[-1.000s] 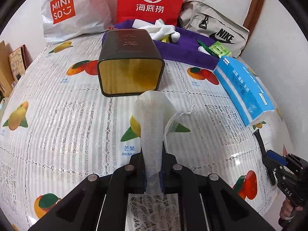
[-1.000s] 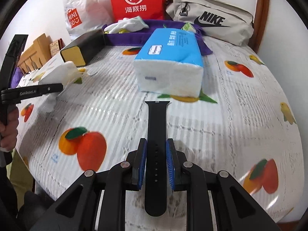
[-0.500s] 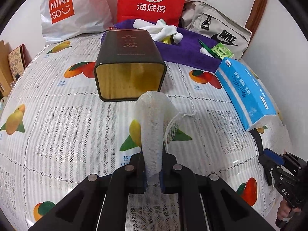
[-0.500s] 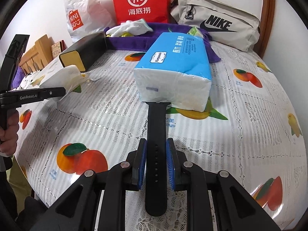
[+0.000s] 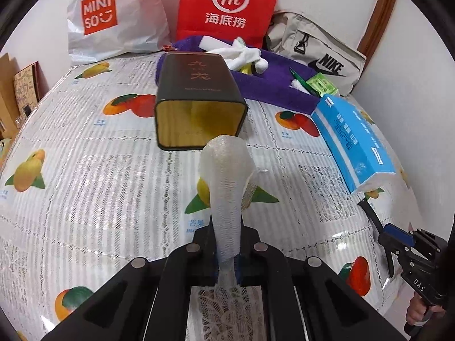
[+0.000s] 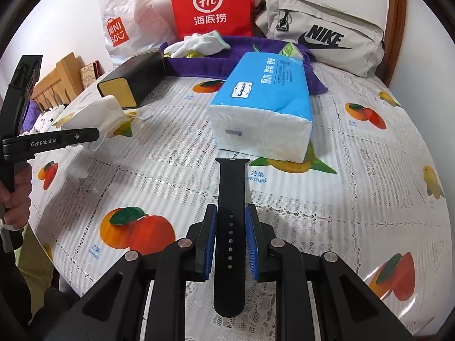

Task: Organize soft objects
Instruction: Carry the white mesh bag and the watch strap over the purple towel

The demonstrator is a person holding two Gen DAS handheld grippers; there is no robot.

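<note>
My left gripper (image 5: 226,251) is shut on a white mesh pouch (image 5: 226,182), held up over the fruit-print tablecloth just in front of the open mouth of a dark tin box (image 5: 199,105) lying on its side. From the right wrist view the pouch (image 6: 93,116) sticks out of that gripper (image 6: 91,135) beside the box (image 6: 129,82). My right gripper (image 6: 231,228) is shut on a black watch strap (image 6: 231,213), its tip close to a blue tissue pack (image 6: 264,105). A purple towel (image 5: 273,85) at the back holds white gloves (image 5: 244,55).
Against the wall stand a white Miniso bag (image 5: 108,20), a red paper bag (image 5: 227,5) and a grey Nike pouch (image 6: 321,28). A green packet (image 5: 322,83) lies on the towel. A wooden rack (image 6: 54,85) sits past the table's left edge.
Both views have crept a little forward: the tin box sits nearer the pouch, and the tissue pack nearer the strap's tip. Both grips are unchanged.
</note>
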